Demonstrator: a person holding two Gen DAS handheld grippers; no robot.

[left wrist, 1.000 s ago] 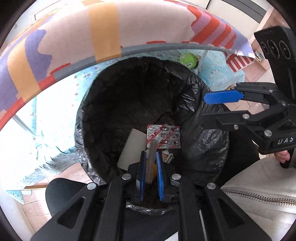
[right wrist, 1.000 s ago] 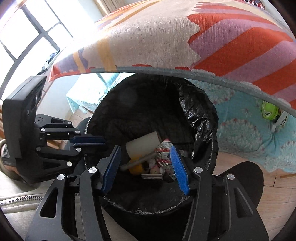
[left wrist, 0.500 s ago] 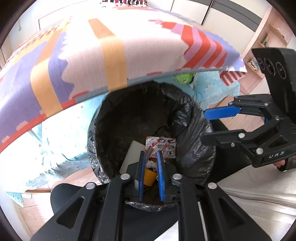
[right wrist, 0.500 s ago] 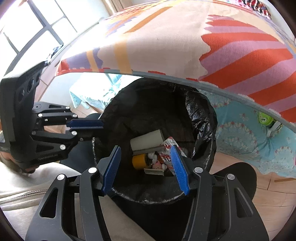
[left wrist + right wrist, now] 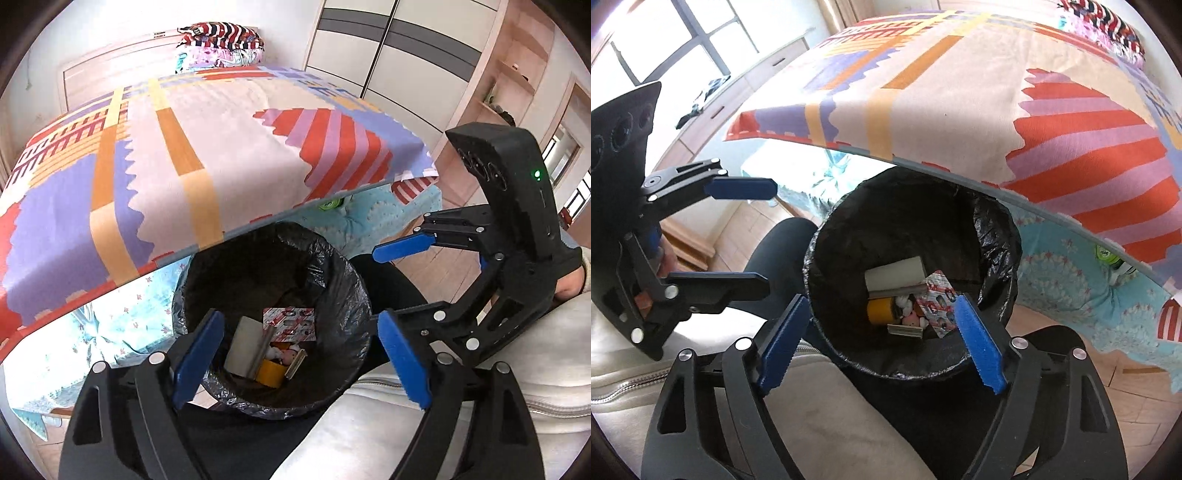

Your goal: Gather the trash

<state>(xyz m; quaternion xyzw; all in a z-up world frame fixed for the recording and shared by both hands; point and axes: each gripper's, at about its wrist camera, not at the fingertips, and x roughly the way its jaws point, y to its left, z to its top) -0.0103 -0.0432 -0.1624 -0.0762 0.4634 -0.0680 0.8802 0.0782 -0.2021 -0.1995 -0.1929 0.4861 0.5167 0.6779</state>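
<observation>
From the left wrist view, the left tongs (image 5: 301, 360) hang over a round trash bin (image 5: 347, 391) lined with a crinkled black bag, and their jaws are spreading wider, with nothing pinched between the 2 blue pads (image 5: 197, 354). The bin stands on the floor just beside the bed (image 5: 177, 147), partly under its overhanging edge. At the bottom of the bin lies the collected trash: a red and silver blister pack (image 5: 290, 324), a pale flat card (image 5: 243, 345), a yellow tape roll (image 5: 269, 373) and some small pink and white bits (image 5: 286, 354), all heaped together and touching. The right tongs (image 5: 384, 280) show at the right edge, seen side on, with their pads well apart and nothing between them. A light grey sleeve (image 5: 461, 417) with a zip fills the lower right.

From the right wrist view, the right tongs (image 5: 882, 345) also sit above the bin (image 5: 1008, 236), jaws opening and bare, the trash visible far below in the gap. The blister pack (image 5: 938, 302) lies at the right of the heap, the pale card (image 5: 895, 275) behind it, the yellow roll (image 5: 881, 310) to the left, and a small grey strip (image 5: 905, 330) nearest. The left tongs (image 5: 753, 236) reach in from the left with nothing between their pads. The bed's (image 5: 960, 92) patterned cover of red, lilac, orange and cream stripes hangs over the bin's far rim.
</observation>
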